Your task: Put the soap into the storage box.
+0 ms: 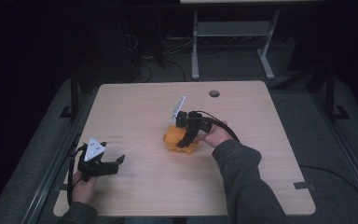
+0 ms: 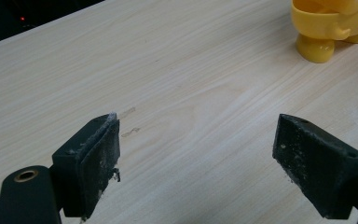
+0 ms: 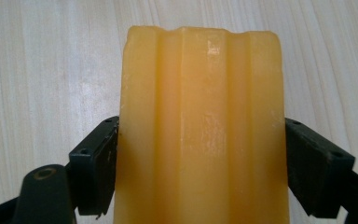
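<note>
Near the middle of the tabletop (image 1: 135, 116), a bit toward 3 o'clock, sits an orange-yellow plastic toy (image 1: 179, 141). The right gripper (image 1: 185, 138) comes down on it from the 3 o'clock side, and in the right gripper view its fingers (image 3: 95, 165) are clamped on both flanks of the toy's ribbed yellow body (image 3: 200, 126), touching it on each side. Over at about 8 o'clock, close to the near edge, the left gripper (image 1: 114, 163) is well apart from the toy, its fingers (image 2: 98, 158) spread wide with nothing between them, just bare wood grain. From the left gripper view the toy (image 2: 328, 30) shows a stubby foot and a pink spot. No brand, label or writing readable anywhere.
</note>
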